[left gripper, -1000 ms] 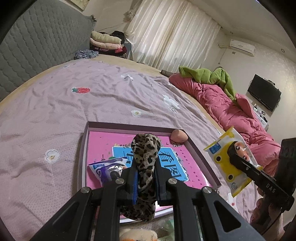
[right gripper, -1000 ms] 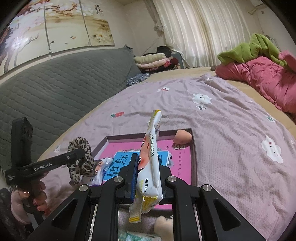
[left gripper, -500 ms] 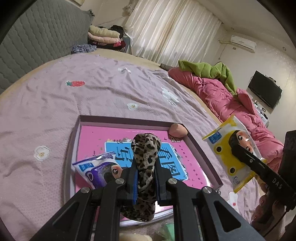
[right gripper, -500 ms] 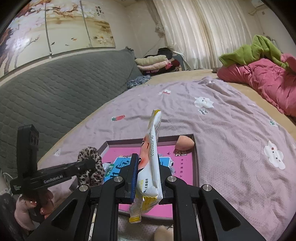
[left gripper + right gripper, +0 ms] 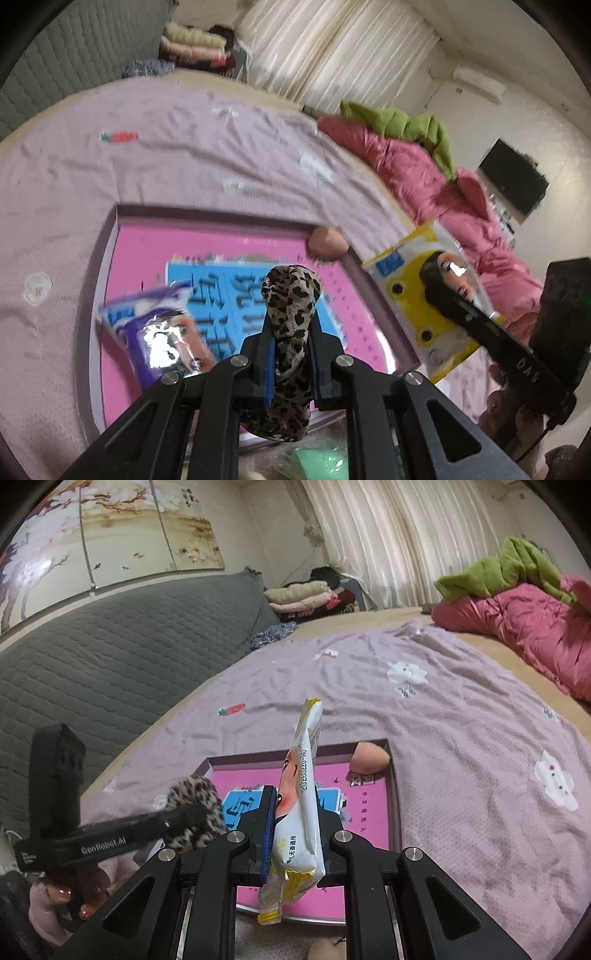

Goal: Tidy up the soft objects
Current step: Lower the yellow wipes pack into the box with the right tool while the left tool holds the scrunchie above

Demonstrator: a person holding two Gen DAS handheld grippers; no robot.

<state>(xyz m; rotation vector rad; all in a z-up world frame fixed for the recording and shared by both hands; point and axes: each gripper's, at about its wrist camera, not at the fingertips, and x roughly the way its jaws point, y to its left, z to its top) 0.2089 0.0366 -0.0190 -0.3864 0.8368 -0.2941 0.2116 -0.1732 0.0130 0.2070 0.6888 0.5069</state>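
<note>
My left gripper [image 5: 291,347] is shut on a leopard-print scrunchie [image 5: 290,295] and holds it above the pink tray [image 5: 107,236]. My right gripper [image 5: 295,812] is shut on a yellow-and-white wipes pack [image 5: 301,794], held upright over the same tray [image 5: 393,775]. The pack also shows in the left wrist view [image 5: 424,291], at the tray's right edge. The scrunchie shows in the right wrist view [image 5: 197,812], at the tray's left. A purple foil pack [image 5: 162,332] and a peach makeup sponge [image 5: 327,242] lie in the tray.
The tray sits on a lilac bedsheet [image 5: 461,709]. A pink quilt [image 5: 424,173] with a green blanket [image 5: 509,568] lies at the right. A grey quilted headboard [image 5: 92,664] stands at the left. A mint item [image 5: 321,461] and a beige soft item [image 5: 327,950] lie near the front.
Both grippers have moved forward and lower over the tray, so it looks larger. Each keeps its hold. The left wrist view is blurred by motion.
</note>
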